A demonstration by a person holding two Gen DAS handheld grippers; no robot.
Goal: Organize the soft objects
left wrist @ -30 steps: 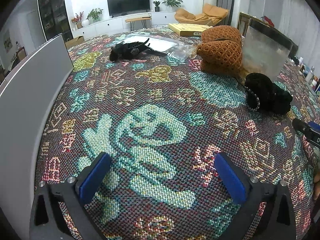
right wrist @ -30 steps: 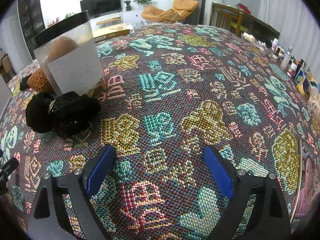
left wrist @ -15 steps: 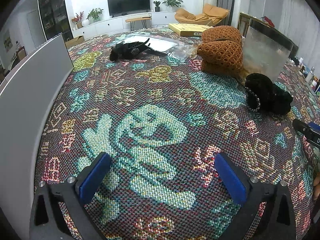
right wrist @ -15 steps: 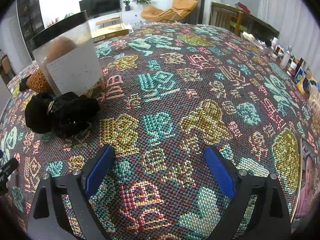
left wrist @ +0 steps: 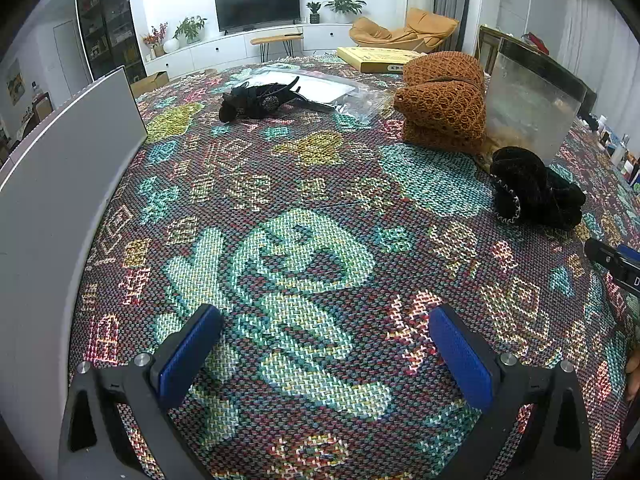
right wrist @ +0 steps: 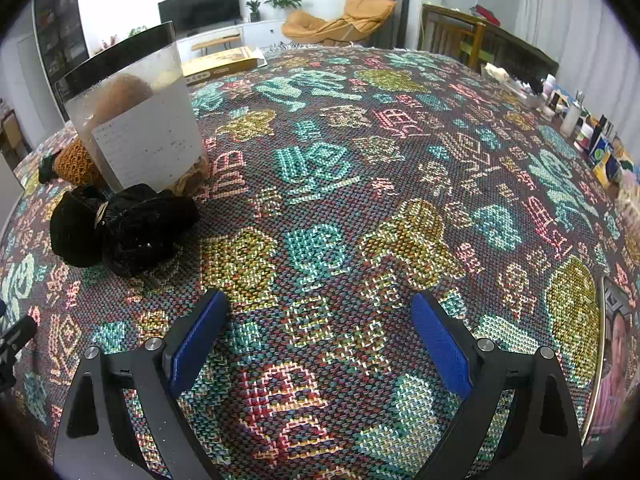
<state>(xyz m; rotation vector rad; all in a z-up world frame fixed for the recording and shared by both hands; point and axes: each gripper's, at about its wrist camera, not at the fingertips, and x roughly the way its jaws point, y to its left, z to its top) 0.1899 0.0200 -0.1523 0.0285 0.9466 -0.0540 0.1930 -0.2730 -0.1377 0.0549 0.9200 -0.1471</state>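
Note:
A black velvet bundle [left wrist: 534, 190] lies on the patterned cloth beside a clear storage box [left wrist: 532, 98]; it also shows in the right wrist view [right wrist: 120, 226], in front of the same box [right wrist: 136, 120]. An orange knitted bundle [left wrist: 442, 100] sits left of the box and is half hidden behind it in the right wrist view [right wrist: 76, 162]. A black feathered piece [left wrist: 256, 98] lies far back. My left gripper [left wrist: 324, 354] is open and empty over the cloth. My right gripper [right wrist: 318, 340] is open and empty, right of the black bundle.
A grey panel [left wrist: 60, 200] stands along the left edge. A clear plastic bag [left wrist: 320, 90] and a yellow flat box [left wrist: 380, 58] lie at the back. Small bottles [right wrist: 580, 120] line the table's right edge.
The right gripper has shifted slightly toward the black bundle. The left gripper has not moved.

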